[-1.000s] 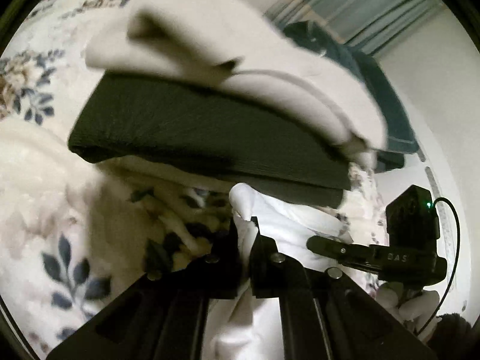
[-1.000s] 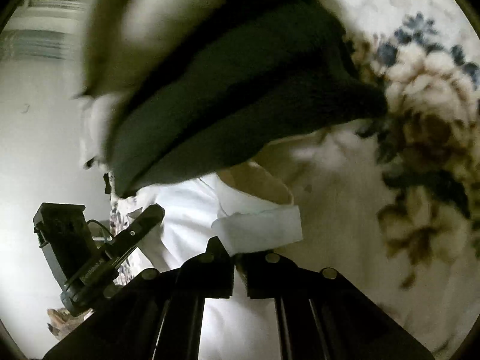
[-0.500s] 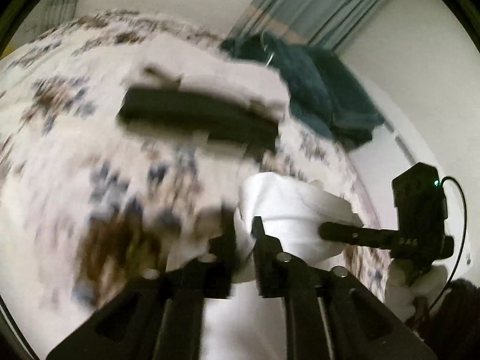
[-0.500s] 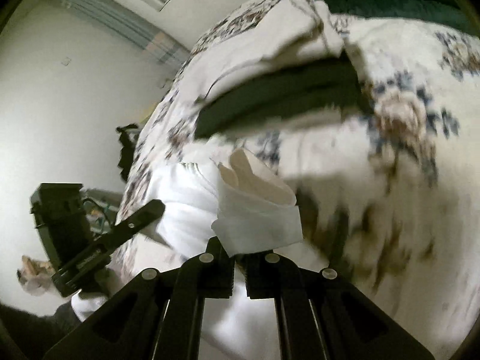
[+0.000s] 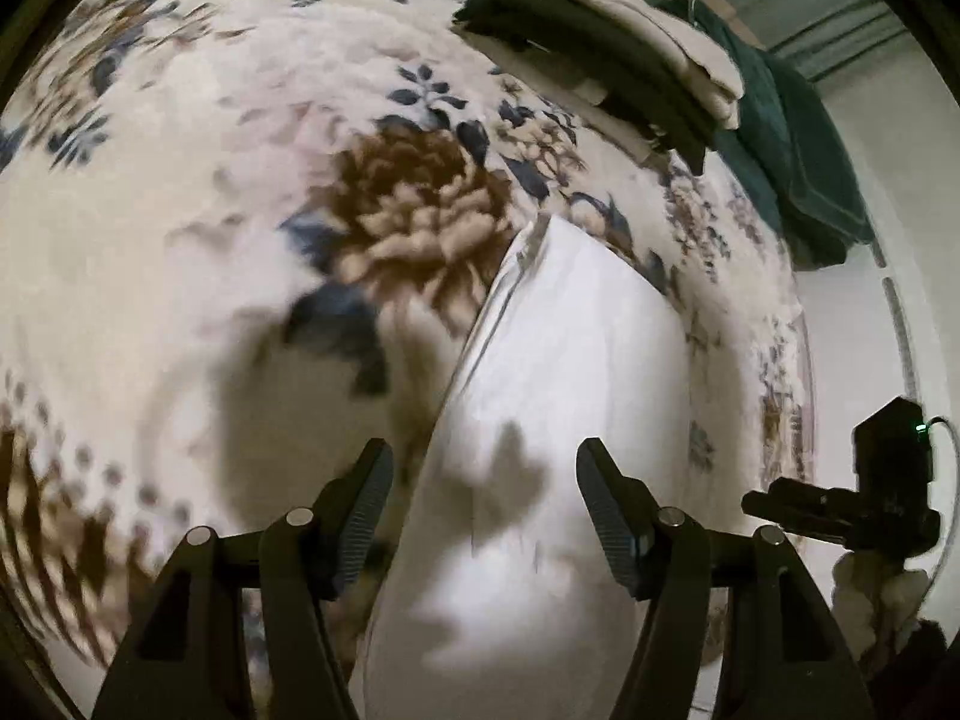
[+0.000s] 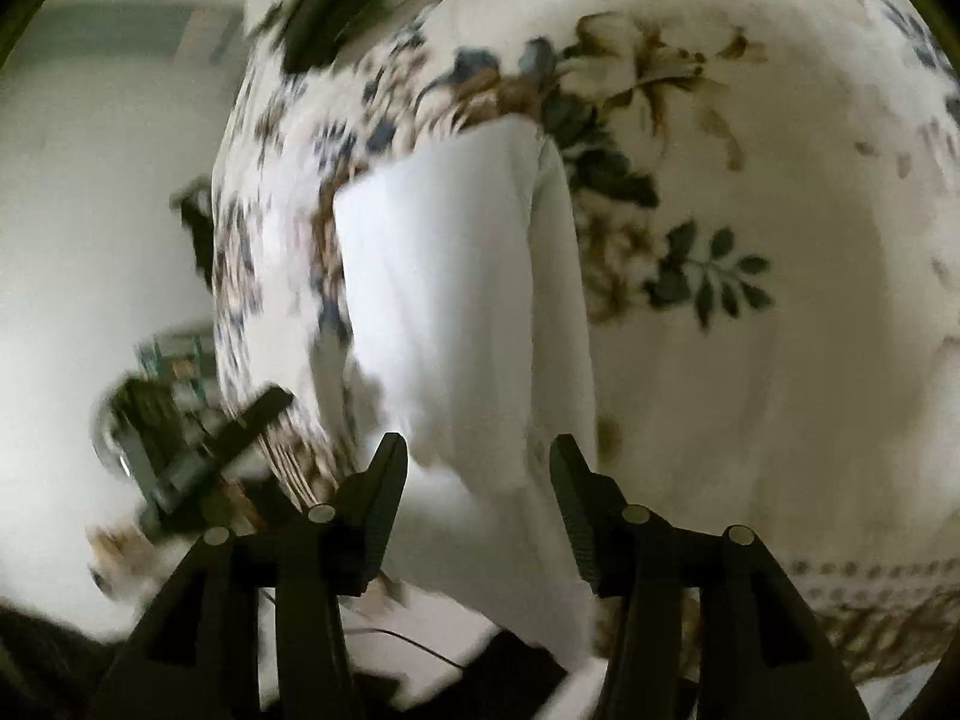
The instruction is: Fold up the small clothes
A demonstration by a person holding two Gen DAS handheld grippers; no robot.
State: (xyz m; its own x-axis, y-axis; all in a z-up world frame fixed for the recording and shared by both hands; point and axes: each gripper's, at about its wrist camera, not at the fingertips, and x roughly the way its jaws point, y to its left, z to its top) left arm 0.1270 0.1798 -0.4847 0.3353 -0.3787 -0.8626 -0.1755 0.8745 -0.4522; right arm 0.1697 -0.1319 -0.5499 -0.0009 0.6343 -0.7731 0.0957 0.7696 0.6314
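Note:
A white garment [image 5: 558,396] lies folded into a long strip on the floral blanket [image 5: 210,210]. It also shows in the right wrist view [image 6: 456,288]. My left gripper [image 5: 483,480] is open and empty, its jaws spread wide above the garment's near part. My right gripper [image 6: 477,474] is open and empty too, above the same garment's near end. The right gripper [image 5: 840,510] shows at the right edge of the left wrist view, and the left gripper [image 6: 198,450], blurred, at the left of the right wrist view.
A stack of folded clothes, a beige piece [image 5: 648,18] on a dark one [image 5: 600,66], lies at the far side of the blanket. A dark green towel [image 5: 798,144] lies behind it by the wall. The blanket's edge runs along the right.
Both grippers were shut on the white garment and have let it go. It now lies flat on the blanket. Both grippers have pulled back from the stack of folded clothes.

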